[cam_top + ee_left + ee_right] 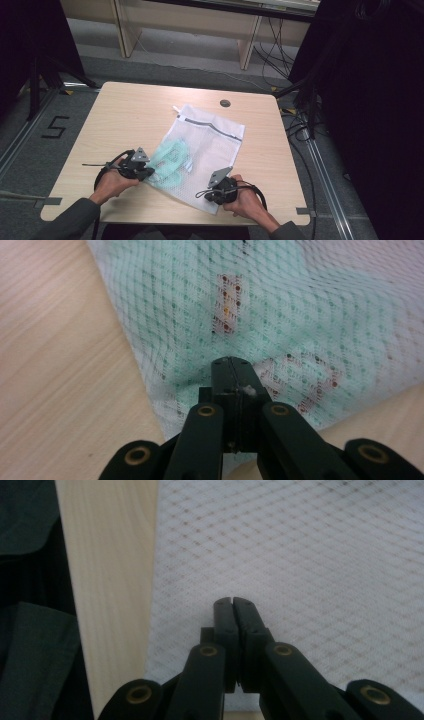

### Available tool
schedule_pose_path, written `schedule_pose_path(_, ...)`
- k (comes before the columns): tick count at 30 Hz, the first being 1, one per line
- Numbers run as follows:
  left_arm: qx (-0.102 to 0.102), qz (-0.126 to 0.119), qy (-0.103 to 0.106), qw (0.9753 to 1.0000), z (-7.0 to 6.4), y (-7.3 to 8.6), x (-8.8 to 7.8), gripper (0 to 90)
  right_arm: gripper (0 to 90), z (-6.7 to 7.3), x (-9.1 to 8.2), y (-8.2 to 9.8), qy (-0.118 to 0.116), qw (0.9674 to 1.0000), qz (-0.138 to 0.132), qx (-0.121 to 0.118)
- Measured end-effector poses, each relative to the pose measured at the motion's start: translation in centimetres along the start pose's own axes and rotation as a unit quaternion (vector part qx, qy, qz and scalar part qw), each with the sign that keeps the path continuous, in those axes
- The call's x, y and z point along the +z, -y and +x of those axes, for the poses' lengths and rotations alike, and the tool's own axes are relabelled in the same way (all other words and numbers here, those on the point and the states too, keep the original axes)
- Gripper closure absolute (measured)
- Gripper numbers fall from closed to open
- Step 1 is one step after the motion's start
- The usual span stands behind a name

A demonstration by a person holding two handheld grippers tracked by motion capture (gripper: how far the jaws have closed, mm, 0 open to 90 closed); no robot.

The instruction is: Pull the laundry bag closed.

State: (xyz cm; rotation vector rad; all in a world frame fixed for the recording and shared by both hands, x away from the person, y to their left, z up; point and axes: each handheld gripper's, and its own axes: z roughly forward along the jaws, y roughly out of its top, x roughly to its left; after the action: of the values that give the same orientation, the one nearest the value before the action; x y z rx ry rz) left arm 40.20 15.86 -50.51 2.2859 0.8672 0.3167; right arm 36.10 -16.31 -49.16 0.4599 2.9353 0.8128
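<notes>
While both hands sit at the table's (125, 107) near edge, we see the white mesh bag (215, 142) lying flat mid-table, a mint-green garment (172, 159) inside | left gripper (231, 361): jaws together over the bag's near-left edge, nothing visibly pinched | right gripper (232, 600): jaws together above the near corner, nothing held.

white mesh bag (210, 145), mint-green garment (172, 157)
</notes>
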Motion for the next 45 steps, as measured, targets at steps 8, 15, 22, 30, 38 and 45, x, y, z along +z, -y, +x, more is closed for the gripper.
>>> schedule_pose_path(8,-0.005,0.002,-0.025,0.9997,2.1,-0.8,0.8,89.2,89.8,1.3,1.5,-2.2,-0.019,0.9996,-0.006,-0.019)
schedule_pose_path(15,-0.005,0.004,-0.04,0.9992,3.6,-2.0,1.8,89.2,89.6,1.9,3.0,-4.2,-0.035,0.9989,-0.017,-0.024)
schedule_pose_path(22,0.0,0.0,-0.057,0.9984,4.7,-2.7,2.5,89.1,88.0,2.3,3.7,-5.2,-0.044,0.9985,-0.023,-0.025)
schedule_pose_path(30,-0.001,-0.039,-0.044,0.9982,4.1,-3.1,-0.4,89.5,90.0,-0.9,0.6,-3.7,-0.01,0.9989,-0.046,0.005)
schedule_pose_path(38,0.01,-0.049,0.049,0.9976,-2.2,-2.0,-1.2,89.7,90.0,-6.2,-2.7,0.7,0.089,0.9924,-0.041,0.075)
schedule_pose_path(45,0.057,-0.011,0.087,0.9945,-5.7,-1.4,0.1,89.6,90.0,-9.0,-4.1,3.8,0.13,0.9836,-0.026,0.123)
